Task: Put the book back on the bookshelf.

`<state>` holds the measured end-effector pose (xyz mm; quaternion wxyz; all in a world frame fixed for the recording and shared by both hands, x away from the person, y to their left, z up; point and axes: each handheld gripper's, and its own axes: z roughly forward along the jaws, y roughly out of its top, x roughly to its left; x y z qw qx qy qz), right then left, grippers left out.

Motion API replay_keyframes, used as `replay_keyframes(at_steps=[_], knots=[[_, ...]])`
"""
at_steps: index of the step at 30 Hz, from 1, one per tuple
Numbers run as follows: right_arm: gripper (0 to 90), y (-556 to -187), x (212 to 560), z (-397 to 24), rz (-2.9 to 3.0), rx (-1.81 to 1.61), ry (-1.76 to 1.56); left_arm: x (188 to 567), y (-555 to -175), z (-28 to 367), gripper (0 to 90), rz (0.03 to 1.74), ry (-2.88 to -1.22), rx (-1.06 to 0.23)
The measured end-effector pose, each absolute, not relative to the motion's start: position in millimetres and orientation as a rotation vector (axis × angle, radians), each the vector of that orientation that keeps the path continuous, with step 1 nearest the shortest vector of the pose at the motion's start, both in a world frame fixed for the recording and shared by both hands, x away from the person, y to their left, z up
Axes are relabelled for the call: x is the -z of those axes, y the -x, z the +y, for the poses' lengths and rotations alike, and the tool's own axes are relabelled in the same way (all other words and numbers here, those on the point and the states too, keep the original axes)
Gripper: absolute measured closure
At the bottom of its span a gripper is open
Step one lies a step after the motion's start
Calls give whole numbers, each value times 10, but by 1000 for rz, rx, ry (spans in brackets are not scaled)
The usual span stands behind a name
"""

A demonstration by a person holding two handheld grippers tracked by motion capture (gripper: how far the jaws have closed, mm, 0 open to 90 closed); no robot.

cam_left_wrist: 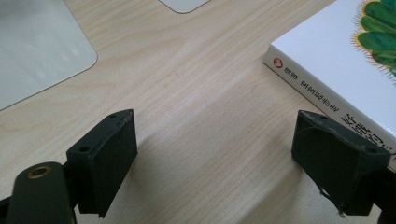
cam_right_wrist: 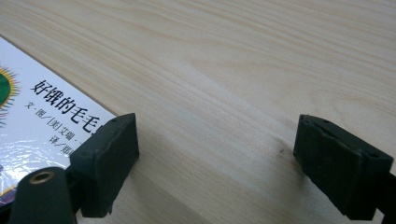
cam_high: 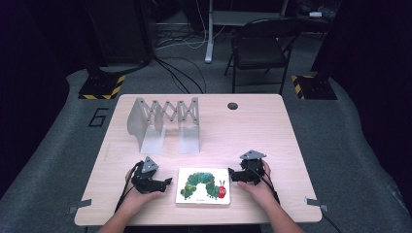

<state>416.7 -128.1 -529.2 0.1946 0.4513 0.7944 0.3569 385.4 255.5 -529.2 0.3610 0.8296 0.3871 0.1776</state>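
Observation:
A white picture book (cam_high: 203,186) with a green caterpillar on its cover lies flat near the table's front edge, between the two hands. My left gripper (cam_high: 167,182) rests on the table just left of the book, open, with nothing between its jaws. In the left gripper view the book's spine (cam_left_wrist: 322,95) runs beside the right jaw. My right gripper (cam_high: 231,174) sits just right of the book, open too. In the right gripper view its left jaw stands at the book's printed cover edge (cam_right_wrist: 51,116).
A grey metal expanding file rack (cam_high: 165,124) stands at the table's back left, its base plates (cam_left_wrist: 37,51) lying flat toward me. A dark round hole (cam_high: 232,106) marks the table's far side. A folding chair (cam_high: 260,48) stands beyond the table.

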Motion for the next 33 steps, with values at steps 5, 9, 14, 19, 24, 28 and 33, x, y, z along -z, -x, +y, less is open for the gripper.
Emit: replay_keyframes(at_steps=[5, 9, 14, 19, 24, 28, 33], knots=[[133, -4173, 5293, -1291, 2237, -997, -1244, 5296, -3852, 2543, 138, 1011, -2126, -452], [133, -4173, 5293, -1289, 2235, -998, -1247, 5292, -3843, 2545, 138, 1010, -2133, -460], [132, -4173, 5293, -1289, 2235, -998, -1246, 5293, -3842, 2544, 138, 1011, -2131, -461], [135, -4167, 5293, -1284, 2231, -999, -1259, 5290, -3848, 2543, 134, 1007, -2139, -457], [148, -4194, 5281, -1304, 2255, -992, -1229, 5295, -3841, 2533, 124, 1014, -2131, -453], [166, -4191, 5256, -1279, 2251, -972, -1284, 5296, -3816, 2536, 130, 1008, -2133, -462], [271, -4193, 5224, -1275, 2260, -961, -1281, 5265, -3787, 2539, 156, 1036, -2146, -454]])
